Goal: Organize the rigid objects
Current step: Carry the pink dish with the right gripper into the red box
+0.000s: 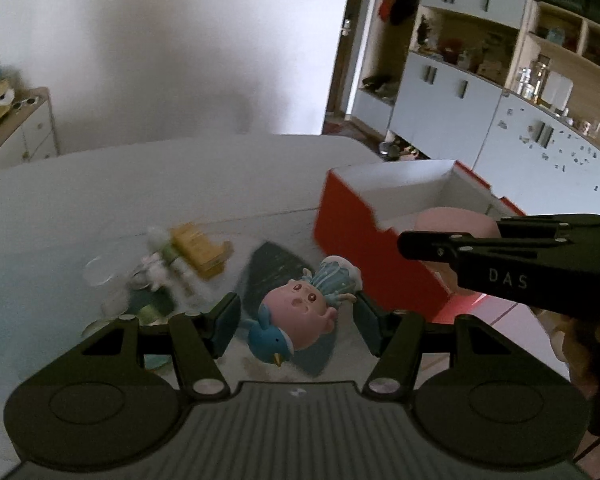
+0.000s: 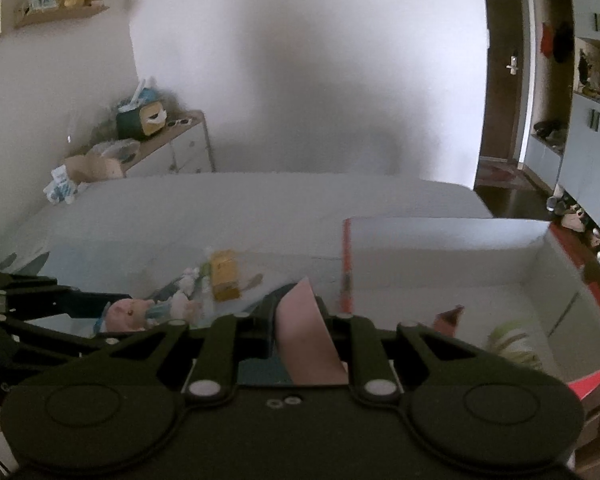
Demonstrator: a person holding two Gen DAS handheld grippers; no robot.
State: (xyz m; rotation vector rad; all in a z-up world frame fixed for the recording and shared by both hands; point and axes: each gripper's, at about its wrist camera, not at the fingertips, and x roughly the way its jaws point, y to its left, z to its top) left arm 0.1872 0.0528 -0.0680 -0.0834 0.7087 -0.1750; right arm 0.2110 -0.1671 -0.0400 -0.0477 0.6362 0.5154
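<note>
Above the table's right edge, left gripper grasps the pink figurine; right gripper clenches a pink card, both seemingly bound for the red box.

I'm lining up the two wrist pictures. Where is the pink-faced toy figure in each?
Left wrist view: the toy figure sits low at centre, between the left gripper's fingers.
Right wrist view: the figure is low at left, beside the other gripper's black linkage.
Shared landmark: the red box with white inside.
</note>
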